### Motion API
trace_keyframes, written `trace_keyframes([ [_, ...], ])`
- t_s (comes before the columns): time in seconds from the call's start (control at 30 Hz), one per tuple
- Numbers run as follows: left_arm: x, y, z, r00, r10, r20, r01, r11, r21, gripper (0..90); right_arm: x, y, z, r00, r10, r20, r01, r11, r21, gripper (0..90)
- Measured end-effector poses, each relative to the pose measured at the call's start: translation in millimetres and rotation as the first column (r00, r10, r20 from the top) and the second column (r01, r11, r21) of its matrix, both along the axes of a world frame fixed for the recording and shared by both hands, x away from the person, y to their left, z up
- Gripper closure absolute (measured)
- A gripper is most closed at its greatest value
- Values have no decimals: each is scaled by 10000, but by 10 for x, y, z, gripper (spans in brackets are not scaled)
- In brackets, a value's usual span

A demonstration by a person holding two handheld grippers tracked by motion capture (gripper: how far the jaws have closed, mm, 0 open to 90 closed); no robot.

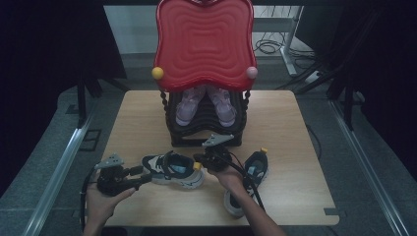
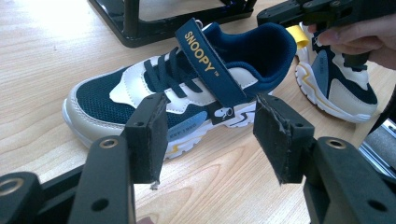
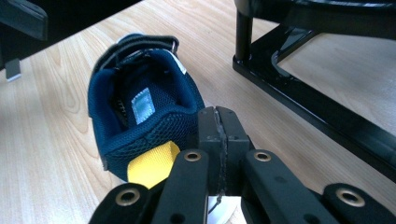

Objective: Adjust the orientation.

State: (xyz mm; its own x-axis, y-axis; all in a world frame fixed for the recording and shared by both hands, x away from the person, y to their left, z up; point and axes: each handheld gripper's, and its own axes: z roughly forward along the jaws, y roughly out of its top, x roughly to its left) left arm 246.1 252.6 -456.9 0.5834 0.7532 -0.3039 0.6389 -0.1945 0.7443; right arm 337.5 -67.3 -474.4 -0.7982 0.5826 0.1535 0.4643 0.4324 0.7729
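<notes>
Centred on a shoe (image 1: pixel 173 169), navy and white, upright on its sole on the desk (image 1: pixel 295 147), just in front of a black rack (image 1: pixel 206 132). Strap reading SNOOPY lifted off the laces in the left gripper view (image 2: pixel 177 98), so probably undone for easier handling. Toe toward the left gripper (image 1: pixel 140 175), heel toward the right gripper (image 1: pixel 199 162).

At the heel, fingers of the right gripper (image 3: pixel 218 135) pressed together, pad to pad, right beside the yellow pull tab (image 3: pixel 152 165). Likely placed there to steady or lift the shoe by its back end. Hard to tell whether any part of the tab or collar is pinched in the seam between the pads.

At the toe side, fingers of the left gripper (image 2: pixel 208 135) well apart, framing the shoe's midsection without touching it; seemingly lined up to close on the side.

Farther right, a matching second shoe (image 1: pixel 256 167), partly covered by the person's right forearm. In the rack, a pink pair (image 1: pixel 189 105), toes down, half hidden under a red tray (image 1: pixel 204 44). Rack's upper structure behind the tray not visible.
</notes>
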Motion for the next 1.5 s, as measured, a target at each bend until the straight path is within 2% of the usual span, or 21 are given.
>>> trace_keyframes([
  [0.33,-10,60,2,9999,142,-1,-143,9999,-40,447,-26,43,-31,9999,41,93,-38,9996,-268,896],
  [0.67,-10,80,-1,9999,155,0,-155,9999,-51,446,-119,93,-27,9985,547,38,-545,9977,-402,896],
  [0.97,-16,113,1,9997,243,-7,-243,9997,-49,445,-205,127,-45,9958,908,-101,-910,9954,-294,896],
  [1.23,-22,144,9,9995,305,20,-305,9995,-97,442,-325,219,-39,9886,1502,-94,-1505,9879,-365,895],
  [1.5,-23,169,13,9994,356,43,-356,9993,-149,441,-378,272,-42,9833,1819,-69,-1820,9828,-324,896],
])
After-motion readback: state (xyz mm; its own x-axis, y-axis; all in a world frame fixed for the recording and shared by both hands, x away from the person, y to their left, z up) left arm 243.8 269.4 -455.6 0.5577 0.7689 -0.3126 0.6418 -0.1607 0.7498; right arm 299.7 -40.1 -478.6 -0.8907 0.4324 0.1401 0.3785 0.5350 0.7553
